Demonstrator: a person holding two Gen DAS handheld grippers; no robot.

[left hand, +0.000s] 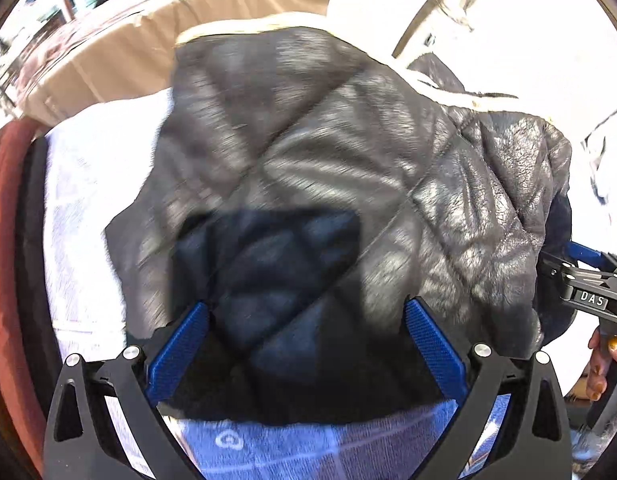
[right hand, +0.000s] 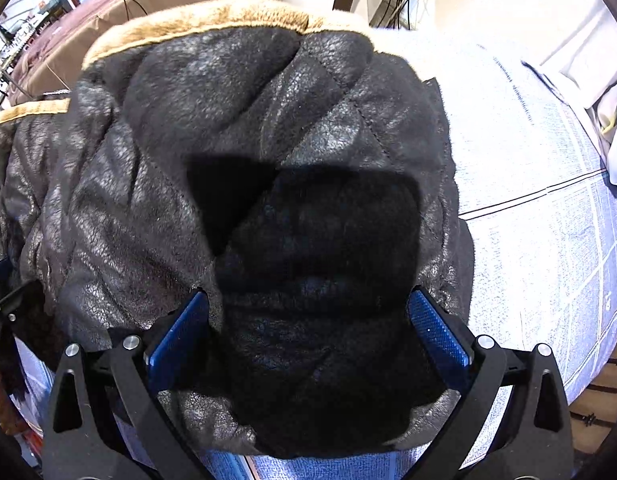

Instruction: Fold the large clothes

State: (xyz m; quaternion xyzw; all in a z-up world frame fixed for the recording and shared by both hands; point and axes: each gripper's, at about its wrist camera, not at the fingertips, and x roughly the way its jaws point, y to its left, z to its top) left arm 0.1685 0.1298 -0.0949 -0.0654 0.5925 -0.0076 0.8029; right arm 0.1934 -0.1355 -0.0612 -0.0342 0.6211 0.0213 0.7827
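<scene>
Bedspread [right hand: 548, 184] surface holds the quilted black jacket [left hand: 328, 168] bunched directly ahead of both tools, tan-trimmed edge farthest away, left gripper [left hand: 306, 332] and right gripper [right hand: 308, 320] both spread apart straddling its near hem, gripping nothing.

Motion-blurred jacket [left hand: 292, 152], left-wrist view
</scene>
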